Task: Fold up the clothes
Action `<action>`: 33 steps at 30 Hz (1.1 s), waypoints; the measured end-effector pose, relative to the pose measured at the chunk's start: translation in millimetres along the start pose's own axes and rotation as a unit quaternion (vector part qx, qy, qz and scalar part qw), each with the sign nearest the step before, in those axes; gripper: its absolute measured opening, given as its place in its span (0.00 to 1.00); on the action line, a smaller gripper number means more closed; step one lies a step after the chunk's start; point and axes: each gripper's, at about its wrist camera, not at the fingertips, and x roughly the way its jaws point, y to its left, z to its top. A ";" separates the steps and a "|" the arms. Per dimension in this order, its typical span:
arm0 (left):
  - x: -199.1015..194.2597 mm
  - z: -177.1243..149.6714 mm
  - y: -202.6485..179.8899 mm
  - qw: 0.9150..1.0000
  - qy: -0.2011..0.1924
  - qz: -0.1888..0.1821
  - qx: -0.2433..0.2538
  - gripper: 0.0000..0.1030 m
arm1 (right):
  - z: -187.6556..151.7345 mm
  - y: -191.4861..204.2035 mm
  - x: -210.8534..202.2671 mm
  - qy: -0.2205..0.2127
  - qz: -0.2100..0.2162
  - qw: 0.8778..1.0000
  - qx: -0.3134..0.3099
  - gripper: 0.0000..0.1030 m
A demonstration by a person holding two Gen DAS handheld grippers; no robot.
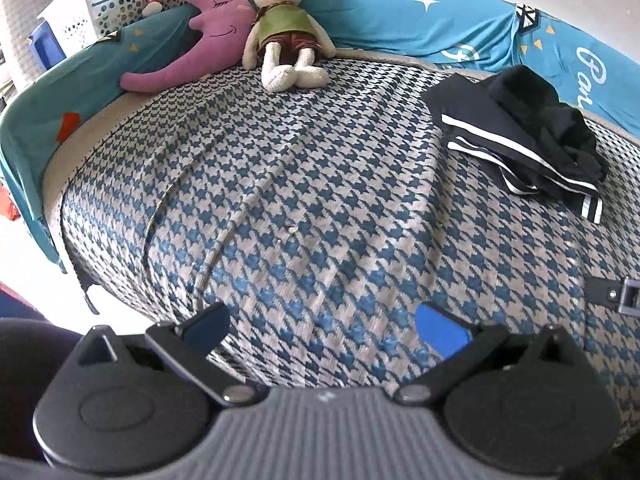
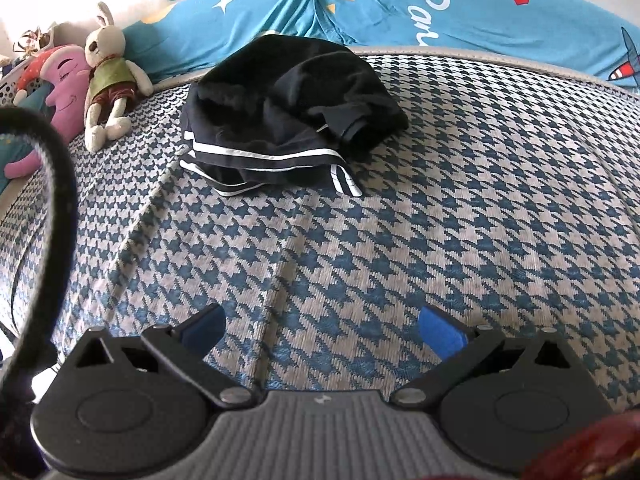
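A crumpled heap of black clothes with white side stripes (image 1: 520, 132) (image 2: 288, 120) lies on the blue-and-grey houndstooth bed cover (image 1: 320, 200) (image 2: 400, 240), toward the far right of the bed. My left gripper (image 1: 322, 330) hovers open over the near part of the cover, well short and left of the heap, with nothing between its blue pads. My right gripper (image 2: 322, 330) is also open and empty, over the cover in front of the heap.
A plush rabbit (image 1: 284, 28) (image 2: 108, 76) and a purple moon cushion (image 1: 192, 44) (image 2: 60, 88) rest at the bed's far left. A teal padded rail (image 1: 440, 28) (image 2: 400, 12) runs round the bed. White baskets (image 1: 100, 4) stand beyond it. A black cable (image 2: 52, 208) crosses the right wrist view.
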 end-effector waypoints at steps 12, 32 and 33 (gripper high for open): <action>-12.9 -0.2 7.0 1.000 -0.006 0.005 -0.010 1.00 | -2.9 -8.6 4.5 0.007 -0.006 1.000 0.004 1.00; -32.0 -5.4 -11.9 1.000 -0.017 0.009 0.021 1.00 | -5.7 -13.7 4.8 0.014 -0.006 1.000 -0.001 1.00; -32.7 -5.2 -12.5 1.000 -0.017 0.009 0.022 1.00 | -5.5 -14.0 4.8 0.014 -0.006 1.000 0.000 1.00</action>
